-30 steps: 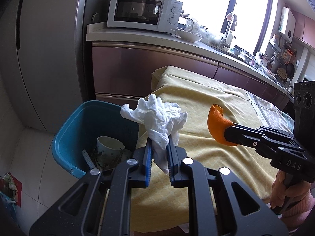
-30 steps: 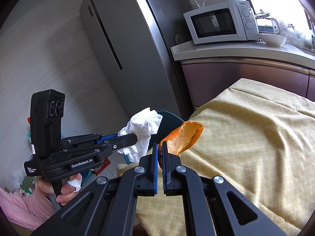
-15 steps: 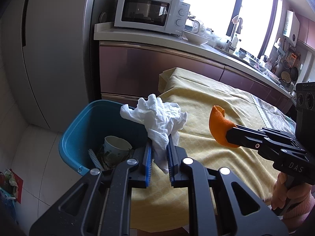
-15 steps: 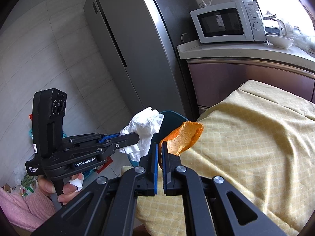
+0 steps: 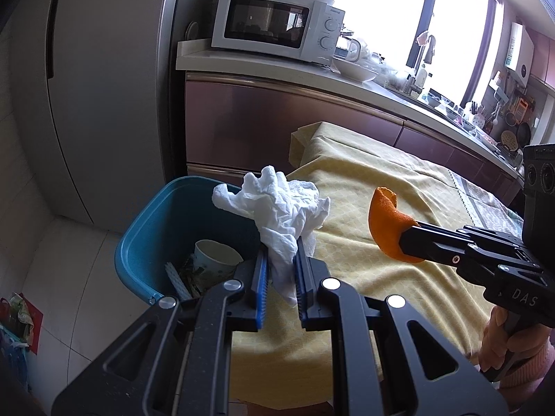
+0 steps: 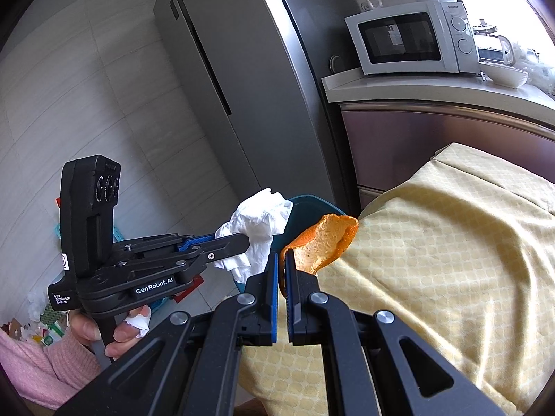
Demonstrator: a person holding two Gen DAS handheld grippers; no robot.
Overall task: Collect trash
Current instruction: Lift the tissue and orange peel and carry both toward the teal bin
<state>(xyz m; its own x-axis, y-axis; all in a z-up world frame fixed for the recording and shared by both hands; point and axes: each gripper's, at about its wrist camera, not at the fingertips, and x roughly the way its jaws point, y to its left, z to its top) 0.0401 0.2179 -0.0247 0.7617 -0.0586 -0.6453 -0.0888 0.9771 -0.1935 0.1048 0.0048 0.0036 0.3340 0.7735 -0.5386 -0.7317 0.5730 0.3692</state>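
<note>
Carrying both loads toward the blue bin (image 5: 145, 242), the left gripper (image 5: 281, 270) clamps the crumpled tissue (image 5: 277, 208) at its rim, the right gripper (image 6: 281, 277) pinches orange peel (image 6: 326, 242) above the tablecloth (image 6: 451, 277); best cleared fully over the opening before release.

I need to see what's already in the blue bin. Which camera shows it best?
The left wrist view: the blue bin shows its open top, with a paper cup and other scraps inside. The right wrist view shows only a sliver of its rim behind the tissue and orange peel.
</note>
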